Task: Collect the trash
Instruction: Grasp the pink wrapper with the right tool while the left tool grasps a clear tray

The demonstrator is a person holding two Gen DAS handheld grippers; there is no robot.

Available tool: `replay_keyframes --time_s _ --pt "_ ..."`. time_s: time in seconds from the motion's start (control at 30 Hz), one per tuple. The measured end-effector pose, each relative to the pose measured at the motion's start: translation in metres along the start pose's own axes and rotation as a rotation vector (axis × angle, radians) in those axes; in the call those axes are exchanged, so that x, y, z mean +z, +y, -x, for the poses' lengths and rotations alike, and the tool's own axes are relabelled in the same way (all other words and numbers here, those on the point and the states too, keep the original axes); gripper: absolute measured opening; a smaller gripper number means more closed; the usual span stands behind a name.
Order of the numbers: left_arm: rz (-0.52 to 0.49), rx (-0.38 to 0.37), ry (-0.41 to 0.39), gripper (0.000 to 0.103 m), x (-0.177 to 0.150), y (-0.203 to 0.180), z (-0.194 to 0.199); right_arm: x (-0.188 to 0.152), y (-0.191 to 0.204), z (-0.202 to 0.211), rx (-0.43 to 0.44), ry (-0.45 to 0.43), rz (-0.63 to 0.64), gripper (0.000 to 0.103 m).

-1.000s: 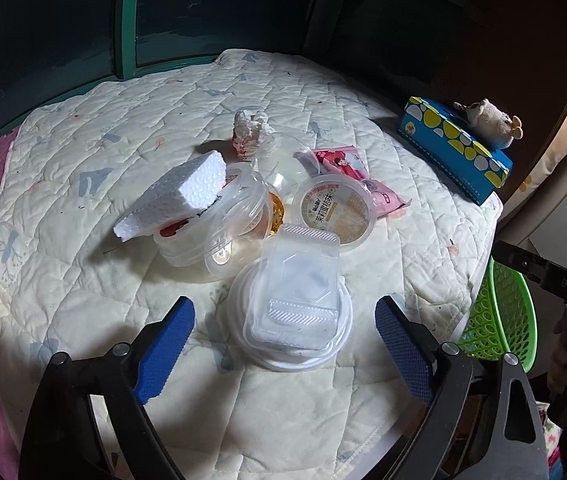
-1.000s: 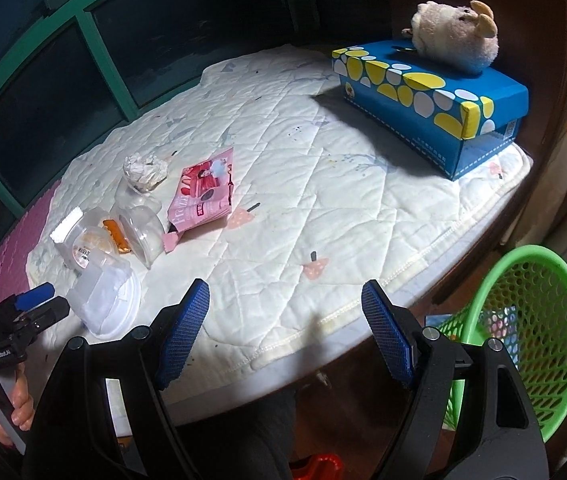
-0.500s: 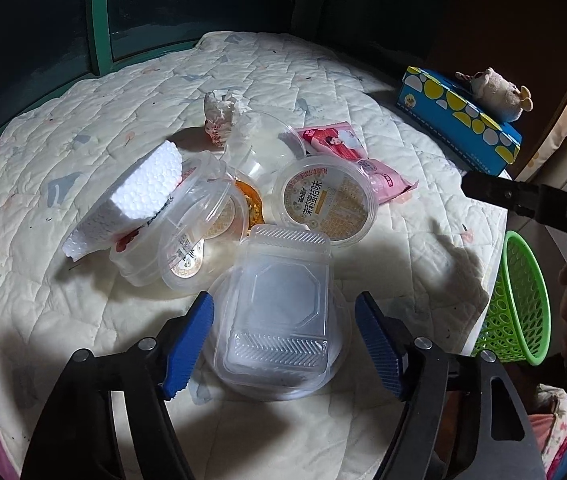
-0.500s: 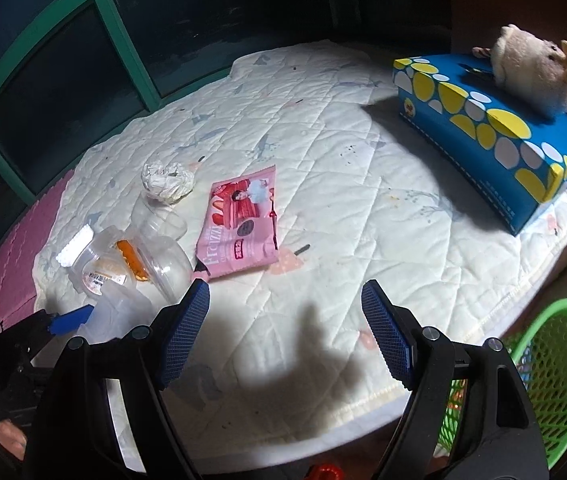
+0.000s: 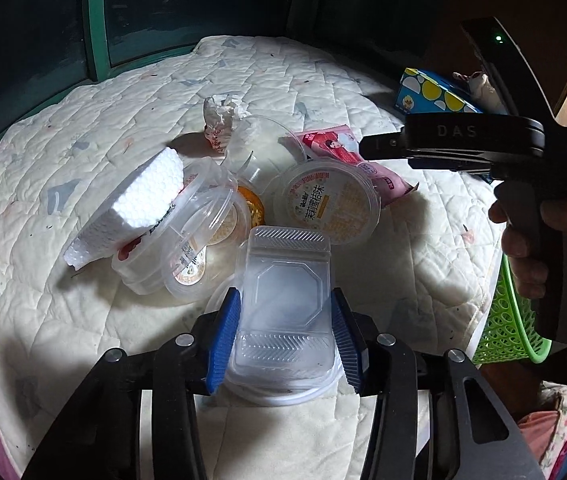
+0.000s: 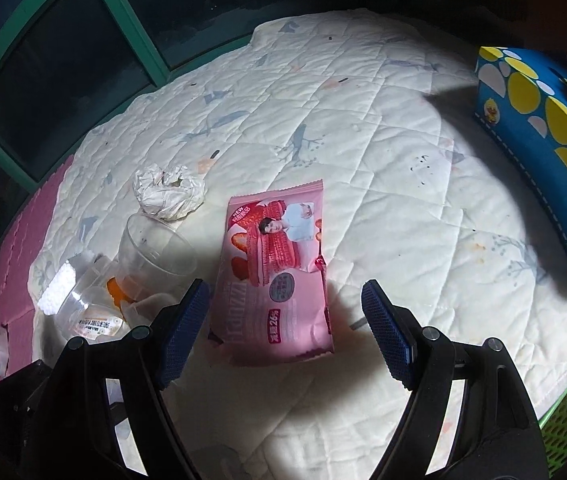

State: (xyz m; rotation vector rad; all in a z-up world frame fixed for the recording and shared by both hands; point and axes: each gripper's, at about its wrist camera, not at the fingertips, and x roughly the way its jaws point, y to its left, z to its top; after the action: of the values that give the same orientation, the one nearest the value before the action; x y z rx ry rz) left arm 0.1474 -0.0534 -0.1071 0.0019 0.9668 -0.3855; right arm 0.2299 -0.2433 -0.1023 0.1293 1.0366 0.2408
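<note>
Landmark for all entries: the quilted white pad (image 5: 131,312) covering the tabletop

1. Left gripper (image 5: 285,342), at the pad's near edge. Jaws have just been closing; the blue pads now bear on both long sides of the clear hinged tray (image 5: 285,300). Gripped across the narrow width, probably because that is the span the jaws can take.
2. Clear hinged tray, near edge of the pad, resting on a round white lid (image 5: 283,394). Thin see-through plastic, ribbed at both ends, empty; likely to flex under pressure.
3. Right gripper (image 6: 285,334), above the pad's middle. Jaws spread wide, one on each side of the pink snack wrapper (image 6: 273,272), neither pad touching it; apparently lined up for a pick.
4. Pink snack wrapper, flat on the pad's middle, printed face up, glossy film, limp.
5. Round tub with printed label (image 5: 327,206), just behind the tray, tipped toward the viewer.
6. Cluster of clear cups (image 5: 187,252), left of the tub, lying on their sides, a white foam block (image 5: 135,208) propped on top.
7. Crumpled paper (image 6: 169,192), farther in on the pad.
8. Blue spotted box (image 6: 543,152), far right side of the pad.
9. Green mesh basket (image 5: 499,320), off the pad's right edge and below it; presumably the bin for all trash listed
</note>
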Motion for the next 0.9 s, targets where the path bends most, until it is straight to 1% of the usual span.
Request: replay_keyframes --time_s 0.27,0.43,0.57,0.63,0.73,0.9 --pt "0.026 -0.022 -0.027 0.044 -0.001 0.006 0.009 0.012 0.008 -0.027 -0.002 0.052 0.008 0.078" --pt "0.046 -0.045 -0.036 0.044 -0.002 0.011 0.015 0.014 0.009 -0.043 -0.025 0.084 0.009 0.078" --pt "0.052 -0.048 -0.047 0.044 -0.003 0.013 0.020 0.013 0.010 -0.045 -0.046 0.076 0.020 0.077" --pt "0.056 -0.052 -0.050 0.044 -0.003 0.014 0.023 0.012 0.011 -0.045 -0.069 0.073 0.034 0.071" --pt "0.056 -0.055 -0.056 0.044 -0.005 0.012 0.026 0.010 0.010 -0.043 -0.083 0.062 0.046 0.065" --pt "0.058 -0.062 -0.058 0.044 -0.005 0.011 0.031 0.005 0.001 -0.025 -0.069 0.021 0.012 0.065"
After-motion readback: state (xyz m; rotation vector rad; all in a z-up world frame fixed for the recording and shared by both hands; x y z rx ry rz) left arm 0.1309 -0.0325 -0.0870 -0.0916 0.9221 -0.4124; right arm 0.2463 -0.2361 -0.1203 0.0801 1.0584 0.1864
